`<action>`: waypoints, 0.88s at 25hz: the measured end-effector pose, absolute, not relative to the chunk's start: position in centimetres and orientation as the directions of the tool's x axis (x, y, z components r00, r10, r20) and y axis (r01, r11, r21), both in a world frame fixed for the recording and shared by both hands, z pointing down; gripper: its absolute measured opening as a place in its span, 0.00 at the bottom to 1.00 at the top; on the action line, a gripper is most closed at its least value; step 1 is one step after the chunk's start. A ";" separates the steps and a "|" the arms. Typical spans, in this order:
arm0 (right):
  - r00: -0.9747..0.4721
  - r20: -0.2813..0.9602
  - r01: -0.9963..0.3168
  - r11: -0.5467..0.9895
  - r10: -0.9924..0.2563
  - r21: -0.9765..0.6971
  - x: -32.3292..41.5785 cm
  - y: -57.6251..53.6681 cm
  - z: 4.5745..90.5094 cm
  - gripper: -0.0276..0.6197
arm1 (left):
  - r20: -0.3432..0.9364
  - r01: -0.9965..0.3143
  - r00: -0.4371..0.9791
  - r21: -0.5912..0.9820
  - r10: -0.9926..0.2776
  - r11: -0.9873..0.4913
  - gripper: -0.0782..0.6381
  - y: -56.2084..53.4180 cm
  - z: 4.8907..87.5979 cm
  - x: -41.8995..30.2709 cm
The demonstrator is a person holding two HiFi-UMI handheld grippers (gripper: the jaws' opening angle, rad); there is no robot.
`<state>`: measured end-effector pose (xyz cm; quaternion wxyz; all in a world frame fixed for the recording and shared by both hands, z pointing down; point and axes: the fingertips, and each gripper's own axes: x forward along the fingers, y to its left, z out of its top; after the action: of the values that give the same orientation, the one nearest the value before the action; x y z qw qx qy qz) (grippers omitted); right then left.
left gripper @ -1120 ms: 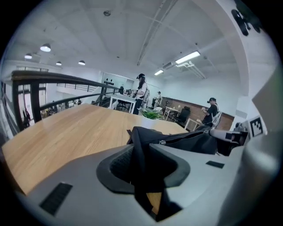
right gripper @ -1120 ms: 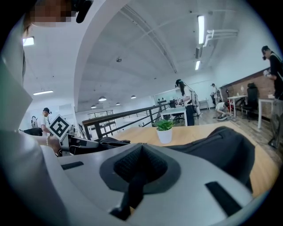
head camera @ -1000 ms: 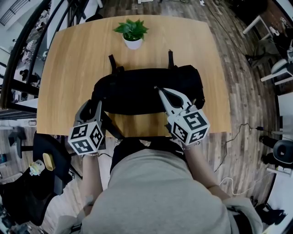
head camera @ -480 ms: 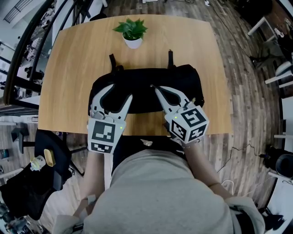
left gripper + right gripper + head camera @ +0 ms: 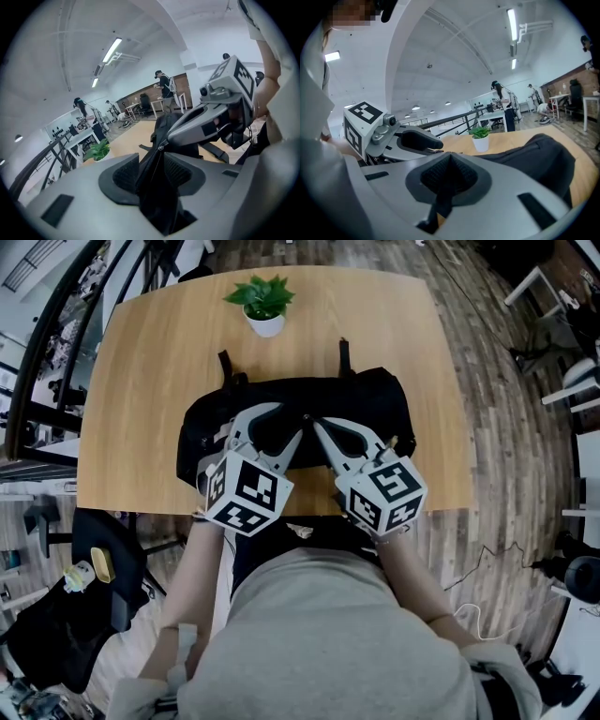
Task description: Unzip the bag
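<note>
A black bag (image 5: 375,409) lies across the middle of the wooden table (image 5: 141,381). My right gripper (image 5: 312,422) is shut on the zipper pull at the bag's top, a thin black tab pinched between its pads (image 5: 449,176). In the left gripper view its tip (image 5: 164,143) sits right at the zipper slider. My left gripper (image 5: 277,423) straddles a raised fold of bag fabric with the zipper line (image 5: 152,173) just left of the pull. Its jaws stand wide and are closing on that fold. The two grippers are nearly touching.
A small potted plant (image 5: 262,304) in a white pot stands at the table's far edge, behind the bag. Two black straps (image 5: 225,367) stick out from the bag's far side. A black chair (image 5: 94,559) is on the floor at my left.
My left gripper came up from the table's front left edge, moved right onto the bag and opened around the fabric fold. The right gripper stayed put, still shut.
</note>
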<state>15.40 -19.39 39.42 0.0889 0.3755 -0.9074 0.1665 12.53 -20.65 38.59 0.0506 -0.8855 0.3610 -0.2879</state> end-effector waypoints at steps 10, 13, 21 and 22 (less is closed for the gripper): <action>-0.701 0.296 -0.711 0.665 -0.649 -0.227 15.3 -19.2 40.1 0.06 | 0.479 -0.611 0.528 -0.359 -0.701 -0.706 0.17 -20.5 40.3 13.0; -0.697 0.295 -0.715 0.664 -0.653 -0.219 15.2 -19.2 40.0 0.06 | 0.469 -0.634 0.522 -0.344 -0.712 -0.692 0.16 -20.5 40.2 12.9; -0.678 0.285 -0.734 0.648 -0.678 -0.203 15.9 -19.4 40.2 0.06 | 0.468 -0.656 0.524 -0.311 -0.712 -0.688 0.16 -20.5 40.3 12.8; -0.674 0.284 -0.738 0.644 -0.682 -0.204 16.1 -19.5 40.2 0.06 | 0.467 -0.658 0.523 -0.311 -0.713 -0.686 0.16 -20.5 40.3 12.7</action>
<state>16.14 -19.50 40.23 0.0907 0.3936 -0.9020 0.1526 12.74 -20.50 40.29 0.0478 -0.8714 0.3932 -0.2893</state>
